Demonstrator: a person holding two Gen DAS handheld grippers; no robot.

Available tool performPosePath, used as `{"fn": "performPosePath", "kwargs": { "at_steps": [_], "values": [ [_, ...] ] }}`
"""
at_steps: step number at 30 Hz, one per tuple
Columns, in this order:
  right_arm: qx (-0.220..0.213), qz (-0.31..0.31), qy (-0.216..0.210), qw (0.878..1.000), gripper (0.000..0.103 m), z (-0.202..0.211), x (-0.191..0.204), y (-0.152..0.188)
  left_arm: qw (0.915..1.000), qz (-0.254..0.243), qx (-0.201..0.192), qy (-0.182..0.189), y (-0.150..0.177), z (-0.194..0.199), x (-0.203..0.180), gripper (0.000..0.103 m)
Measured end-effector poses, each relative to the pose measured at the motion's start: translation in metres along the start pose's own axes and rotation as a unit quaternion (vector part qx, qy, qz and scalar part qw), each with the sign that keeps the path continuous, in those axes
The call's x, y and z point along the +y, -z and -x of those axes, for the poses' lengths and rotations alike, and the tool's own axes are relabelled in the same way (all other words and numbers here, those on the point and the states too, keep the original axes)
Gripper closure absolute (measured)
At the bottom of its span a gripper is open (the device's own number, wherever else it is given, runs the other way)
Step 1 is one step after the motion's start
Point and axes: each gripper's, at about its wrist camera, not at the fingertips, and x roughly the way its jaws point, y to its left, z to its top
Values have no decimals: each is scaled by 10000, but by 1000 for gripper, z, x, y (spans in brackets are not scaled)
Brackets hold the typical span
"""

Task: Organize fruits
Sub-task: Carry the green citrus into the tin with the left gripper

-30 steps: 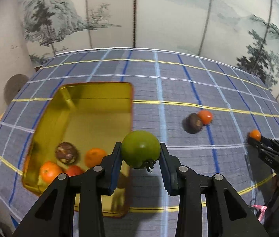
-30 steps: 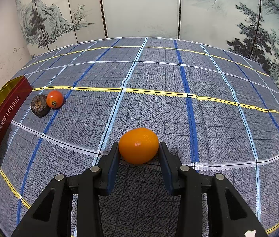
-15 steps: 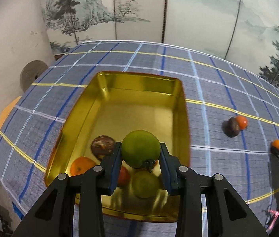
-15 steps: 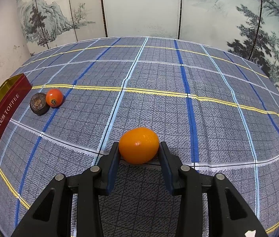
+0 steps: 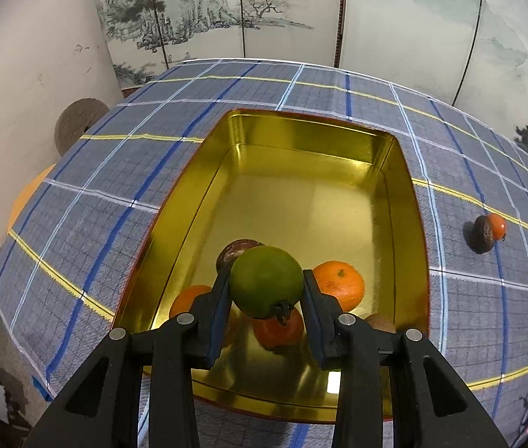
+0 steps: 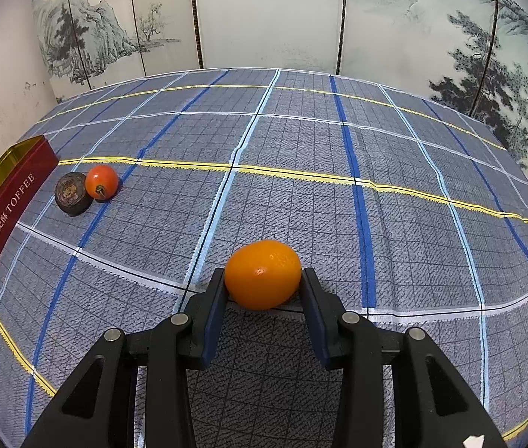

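Two fruits are held as we see it: our left hand-held gripper (image 5: pixel 266 287) pinches a green fruit (image 5: pixel 266 286) above the near end of the gold tin (image 5: pixel 301 138), where an orange (image 5: pixel 340 283), a tomato (image 5: pixel 277 332) and a brown fruit (image 5: pixel 234 252) lie. Our right hand-held gripper (image 6: pixel 262 276) pinches a small orange fruit (image 6: pixel 262 274) over the checked cloth (image 6: pixel 301 149) on the bench. A red tomato (image 6: pixel 101 182) touches a dark brown fruit (image 6: pixel 72 193) near the tin's red side (image 6: pixel 6 212).

A green fruit (image 5: pixel 266 280) sits clamped above the gold tin (image 5: pixel 387 149); an orange kumquat (image 6: pixel 263 274) sits gripped over the worktop (image 6: pixel 301 142).
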Motion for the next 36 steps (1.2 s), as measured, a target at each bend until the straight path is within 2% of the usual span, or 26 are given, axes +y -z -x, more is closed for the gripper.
{"fn": "performPosePath", "kwargs": {
  "at_steps": [36],
  "values": [
    [4, 21, 34, 10000, 65, 0, 1, 0, 9996, -215, 123, -120, 5, -11, -3, 63]
  ]
}}
